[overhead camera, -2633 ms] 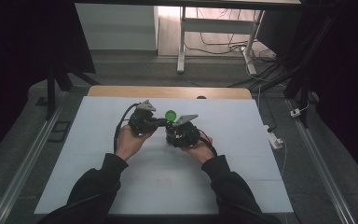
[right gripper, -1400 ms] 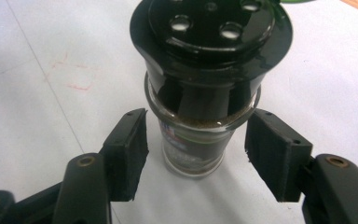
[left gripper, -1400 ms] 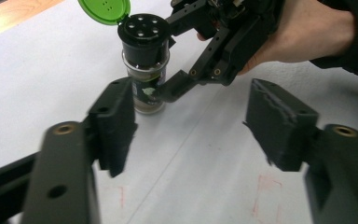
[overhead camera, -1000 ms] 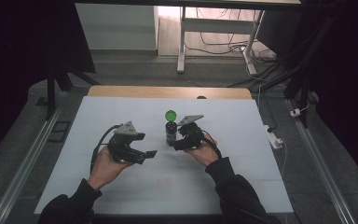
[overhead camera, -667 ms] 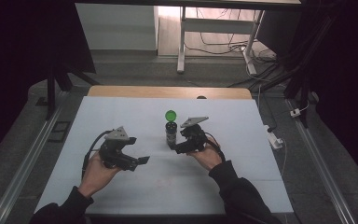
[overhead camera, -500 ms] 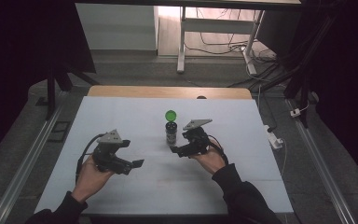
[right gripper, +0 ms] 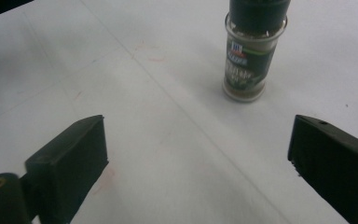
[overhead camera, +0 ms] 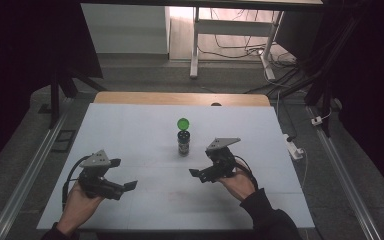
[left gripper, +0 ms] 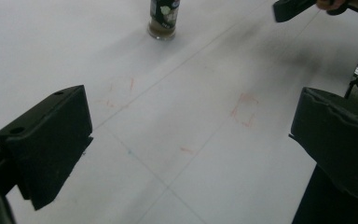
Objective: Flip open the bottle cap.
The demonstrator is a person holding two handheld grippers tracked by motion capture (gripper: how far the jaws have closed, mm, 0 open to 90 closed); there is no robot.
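A small spice jar (overhead camera: 183, 143) with a black top and dark label stands upright mid-table, also at the top of the left gripper view (left gripper: 164, 18) and close ahead in the right gripper view (right gripper: 251, 60). A round green lid (overhead camera: 183, 123) shows just behind it. My left gripper (overhead camera: 124, 176) hovers near the front left, far from the jar. Its jaws (left gripper: 191, 135) have just been opening and are open and empty. My right gripper (overhead camera: 203, 164) sits to the front right of the jar, apart from it. Its jaws (right gripper: 196, 158) have also just been opening, with nothing between them.
A white sheet (overhead camera: 130, 130) covers the table, with a wooden strip (overhead camera: 180, 98) along the back edge. Faint red marks (left gripper: 244, 109) dot the sheet. A power strip (overhead camera: 295, 149) lies off the right edge. Metal rails (overhead camera: 25, 175) run along both sides.
The left hand has swung away from the jar to the front left. The right gripper, earlier against the jar, has drawn back toward the front right with its jaws wider. The jar stays upright.
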